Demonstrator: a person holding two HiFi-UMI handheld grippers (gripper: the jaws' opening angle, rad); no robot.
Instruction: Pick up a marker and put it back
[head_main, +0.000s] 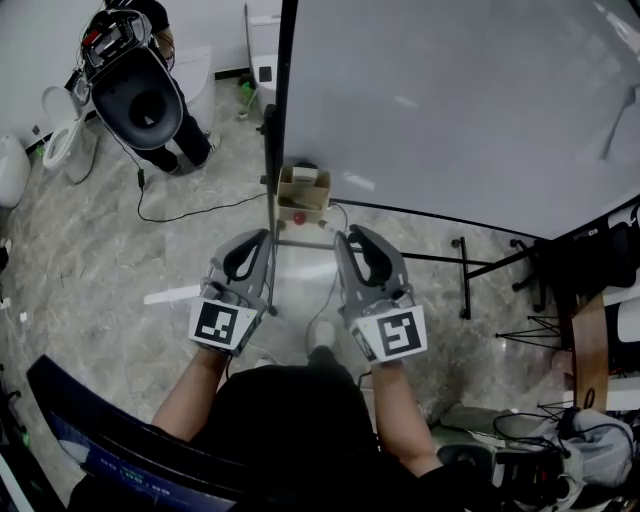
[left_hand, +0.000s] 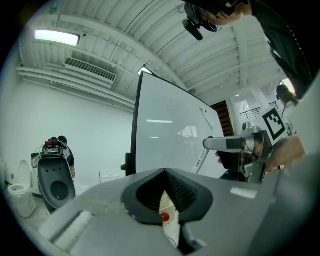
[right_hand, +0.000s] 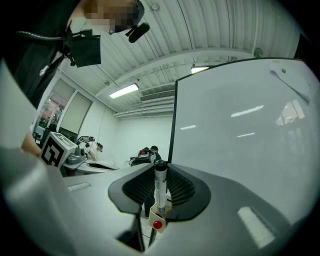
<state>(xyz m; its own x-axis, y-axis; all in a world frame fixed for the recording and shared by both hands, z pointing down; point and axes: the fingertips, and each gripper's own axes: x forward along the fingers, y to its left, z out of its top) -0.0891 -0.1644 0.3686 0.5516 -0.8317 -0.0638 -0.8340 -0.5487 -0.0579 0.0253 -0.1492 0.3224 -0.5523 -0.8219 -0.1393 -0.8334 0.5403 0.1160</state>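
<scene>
Grey plastic, jaws pressed together on nothing, the left gripper (head_main: 255, 240) sits left of centre. Beside it the right gripper (head_main: 352, 236) clamps a white marker (right_hand: 160, 186) upright before the whiteboard (head_main: 450, 100). The pick-up looks done; the return to the cardboard box (head_main: 303, 190) above is not.

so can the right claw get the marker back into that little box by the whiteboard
Probably yes: the right claw holds the marker upright, the box sits just ahead of it with nothing between, and the left claw is off to the side.
</scene>
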